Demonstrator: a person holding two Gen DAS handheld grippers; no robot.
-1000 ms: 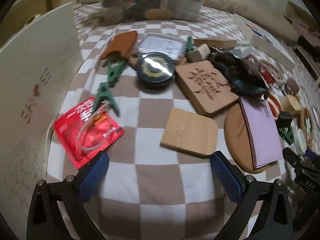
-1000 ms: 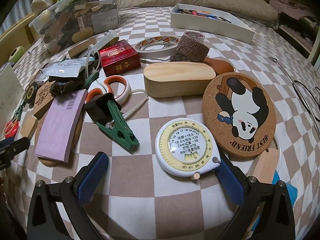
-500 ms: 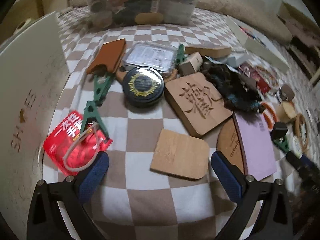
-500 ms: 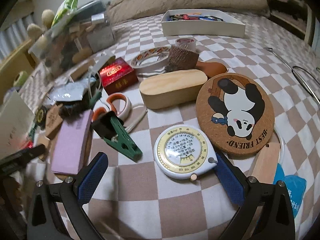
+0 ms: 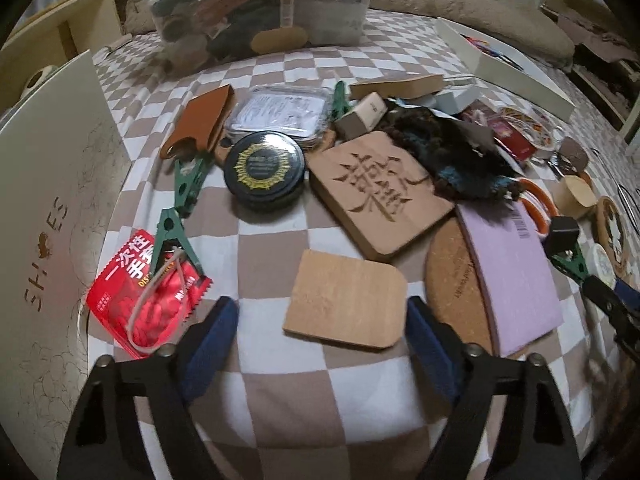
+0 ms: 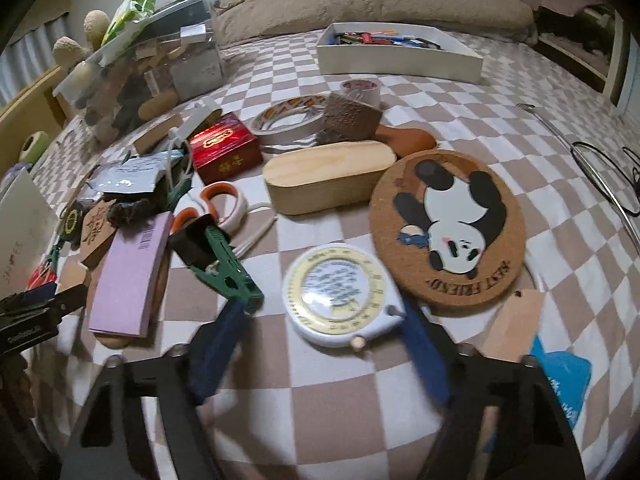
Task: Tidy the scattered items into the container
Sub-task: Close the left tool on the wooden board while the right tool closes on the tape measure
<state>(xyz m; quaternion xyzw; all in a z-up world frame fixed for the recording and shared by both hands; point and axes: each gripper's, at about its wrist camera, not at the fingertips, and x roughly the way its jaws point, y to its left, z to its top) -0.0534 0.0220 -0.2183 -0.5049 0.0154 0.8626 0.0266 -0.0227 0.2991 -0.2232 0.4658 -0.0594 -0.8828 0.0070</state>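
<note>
Left gripper (image 5: 320,320): jaws spread wide, empty, with the cork square (image 5: 346,300) lying flat between the blue pads on the checked cloth (image 5: 312,412).
Right gripper (image 6: 320,332): also wide and empty, the round tape measure (image 6: 344,296) framed between its pads.
Cork square, handling: probably light, thin and stiff, lying flush on soft fabric; I would pinch it across its two side edges, pressing into the cloth to get a pad under the rim.
Tape measure, handling: smooth hard plastic, likely slippery; grip across its widest part, clear of the small knob at its near edge.
Container (image 5: 260,12): the clear bin, already crowded, sits well beyond the cork square, past the black tin (image 5: 264,168).
Change from earlier: the left gripper has closed in on the cork square, which a second ago lay farther ahead; the right gripper has crept nearer the tape measure.
</note>
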